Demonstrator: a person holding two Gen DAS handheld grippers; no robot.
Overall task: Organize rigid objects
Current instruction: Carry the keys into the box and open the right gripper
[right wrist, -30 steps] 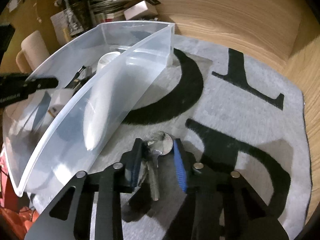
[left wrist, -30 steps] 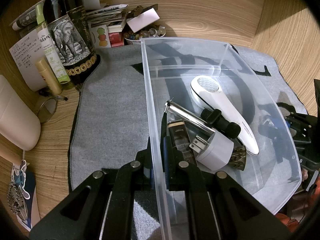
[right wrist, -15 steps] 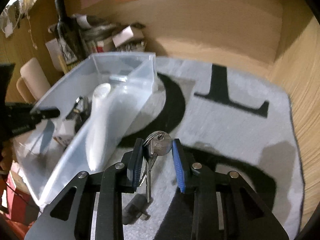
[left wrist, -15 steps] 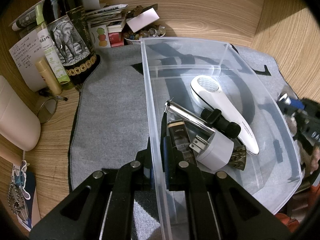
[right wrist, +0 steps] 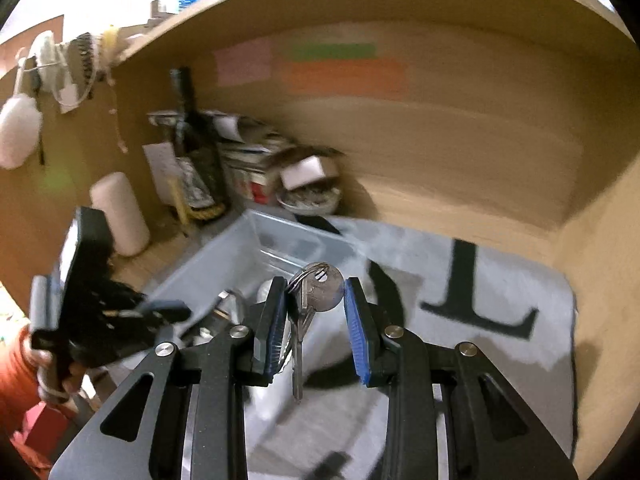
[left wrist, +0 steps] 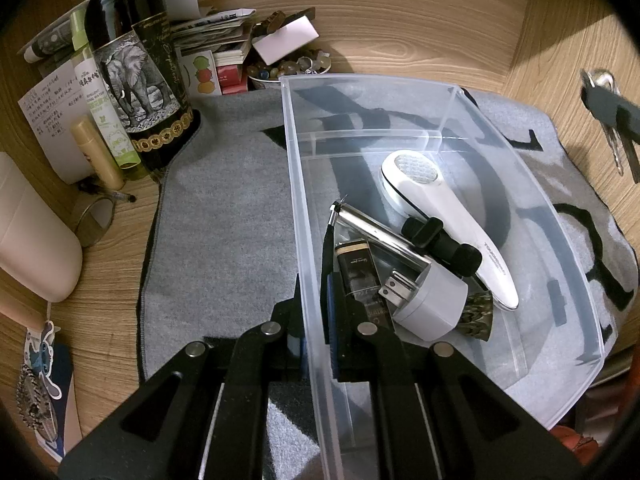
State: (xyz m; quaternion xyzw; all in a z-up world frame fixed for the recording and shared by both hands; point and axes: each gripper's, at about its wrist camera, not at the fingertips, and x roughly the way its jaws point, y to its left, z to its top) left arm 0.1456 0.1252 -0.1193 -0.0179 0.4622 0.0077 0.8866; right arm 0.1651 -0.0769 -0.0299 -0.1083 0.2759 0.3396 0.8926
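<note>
I work at a wooden desk [left wrist: 400, 20] with wooden walls behind, covered by a grey felt mat [left wrist: 224, 220] with large black letters. Clutter sits at the back left: a dark bottle with an elephant label [left wrist: 132, 76], papers and a bowl of beads [left wrist: 288, 68]. Coloured notes are stuck on the back wall in my right view.

My left gripper [left wrist: 314, 312] is pinched tight on the near wall of the clear plastic bin [left wrist: 520, 168], one finger inside, one outside. My right gripper [right wrist: 316, 324] is narrowly parted and clamps a bunch of metal keys [right wrist: 318, 294] by the round flat head; the blades hang down between the blue ribbed pads, in the air above the bin.

Inside the bin lie a smooth white handheld device with a mesh head [left wrist: 440, 216], a shiny metal tube [left wrist: 376, 232], a white plug adapter [left wrist: 428, 300] and a black cylindrical piece [left wrist: 444, 242].
</note>
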